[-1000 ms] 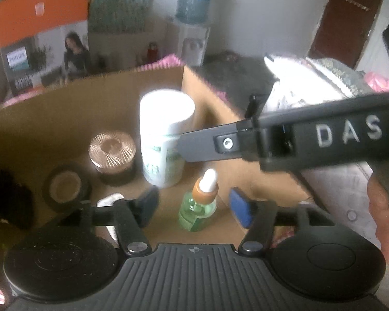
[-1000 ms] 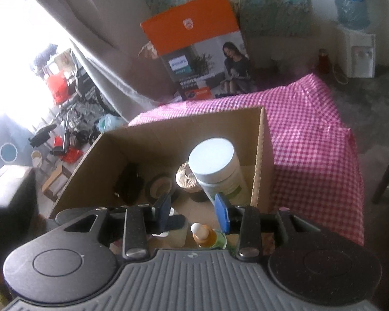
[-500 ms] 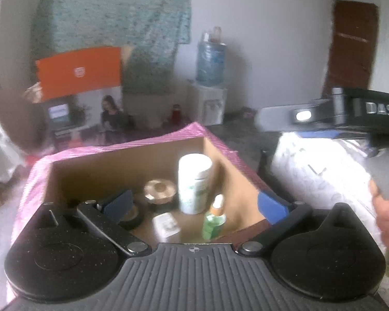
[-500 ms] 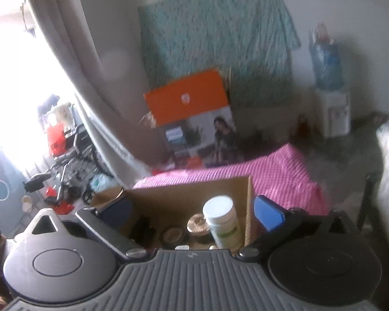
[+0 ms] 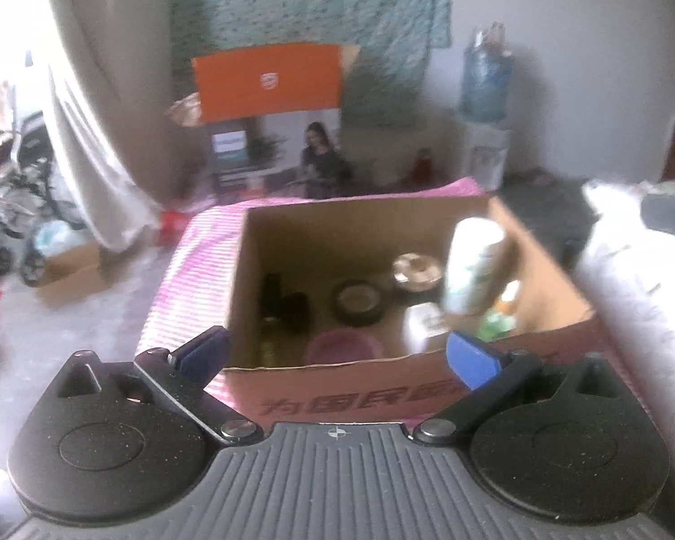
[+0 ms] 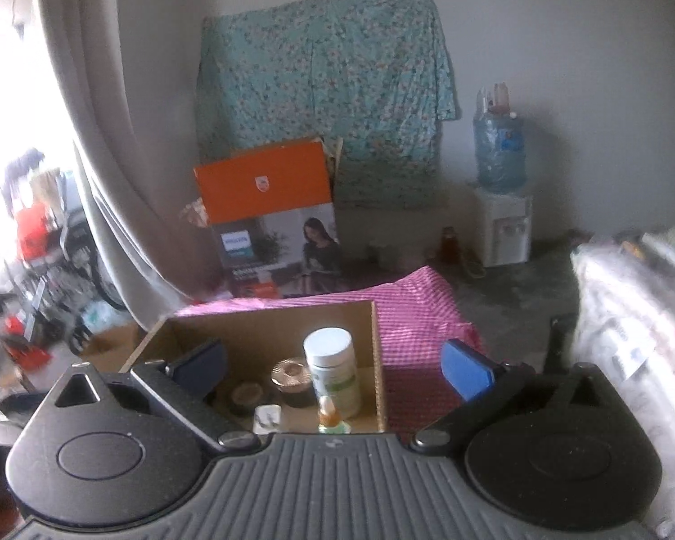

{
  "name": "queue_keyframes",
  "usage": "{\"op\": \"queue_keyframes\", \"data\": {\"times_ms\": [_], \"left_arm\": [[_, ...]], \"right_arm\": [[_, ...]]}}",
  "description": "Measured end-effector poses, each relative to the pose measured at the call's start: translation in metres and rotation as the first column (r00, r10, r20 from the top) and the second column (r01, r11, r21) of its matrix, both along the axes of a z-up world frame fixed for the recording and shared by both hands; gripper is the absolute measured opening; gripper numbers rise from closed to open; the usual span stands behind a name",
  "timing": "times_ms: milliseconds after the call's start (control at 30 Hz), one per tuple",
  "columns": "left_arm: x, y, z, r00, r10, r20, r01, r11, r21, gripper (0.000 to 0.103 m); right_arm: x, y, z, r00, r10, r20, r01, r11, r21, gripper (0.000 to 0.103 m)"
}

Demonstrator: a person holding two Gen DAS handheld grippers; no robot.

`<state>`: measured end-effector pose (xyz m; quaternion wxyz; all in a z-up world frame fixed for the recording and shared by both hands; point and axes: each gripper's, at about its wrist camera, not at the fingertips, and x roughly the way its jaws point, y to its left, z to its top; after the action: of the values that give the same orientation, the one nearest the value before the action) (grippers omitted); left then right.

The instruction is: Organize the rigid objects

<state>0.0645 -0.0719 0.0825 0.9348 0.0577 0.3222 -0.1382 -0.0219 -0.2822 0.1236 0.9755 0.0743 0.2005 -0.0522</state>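
Your left gripper [image 5: 337, 353] and your right gripper [image 6: 333, 366] both have their blue-padded jaws spread wide with nothing between them. Both hang above the near side of the open brown cardboard box [image 5: 319, 398], which sits on the pink checked cloth [image 6: 423, 310]. Inside it, the tall white plastic jar [image 6: 333, 371] stands upright against the right wall. The copper-lidded round tin [image 6: 290, 375] is just left of it, and the small green dropper bottle [image 6: 330, 418] stands near the front right corner.
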Motion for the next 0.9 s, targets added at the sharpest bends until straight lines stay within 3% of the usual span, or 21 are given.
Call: {"op": "queue_keyframes", "data": {"times_ms": [100, 200, 300, 467, 633, 900], "left_arm": [[0.007, -0.001, -0.002, 1.000, 0.022, -0.003, -0.022, 0.999, 0.031, 0.103], [0.006, 0.000, -0.006, 0.999, 0.043, 0.026, -0.045, 0.998, 0.048, 0.103], [0.006, -0.001, -0.012, 0.998, 0.039, 0.040, -0.042, 0.996, 0.080, 0.103], [0.008, -0.002, -0.018, 0.997, 0.067, 0.027, -0.069, 0.994, 0.086, 0.103], [0.014, -0.003, -0.024, 0.996, 0.088, -0.033, -0.085, 0.992, 0.093, 0.103], [0.022, -0.005, -0.032, 0.988, 0.092, -0.121, -0.083, 0.994, 0.074, 0.103]], "right_arm": [[0.001, 0.012, 0.005, 1.000, -0.022, 0.005, 0.022, 0.997, -0.077, 0.103], [-0.001, 0.019, 0.006, 0.999, -0.037, 0.021, 0.039, 0.995, -0.089, 0.103], [0.003, 0.022, -0.004, 1.000, -0.016, -0.011, 0.015, 0.998, -0.057, 0.103], [0.021, 0.023, -0.037, 0.989, 0.050, -0.139, -0.044, 0.998, 0.045, 0.103], [0.037, 0.030, -0.059, 0.972, 0.031, -0.235, -0.020, 0.998, 0.052, 0.103], [0.047, 0.043, -0.071, 0.955, 0.043, -0.292, -0.041, 0.999, 0.016, 0.103]]}}
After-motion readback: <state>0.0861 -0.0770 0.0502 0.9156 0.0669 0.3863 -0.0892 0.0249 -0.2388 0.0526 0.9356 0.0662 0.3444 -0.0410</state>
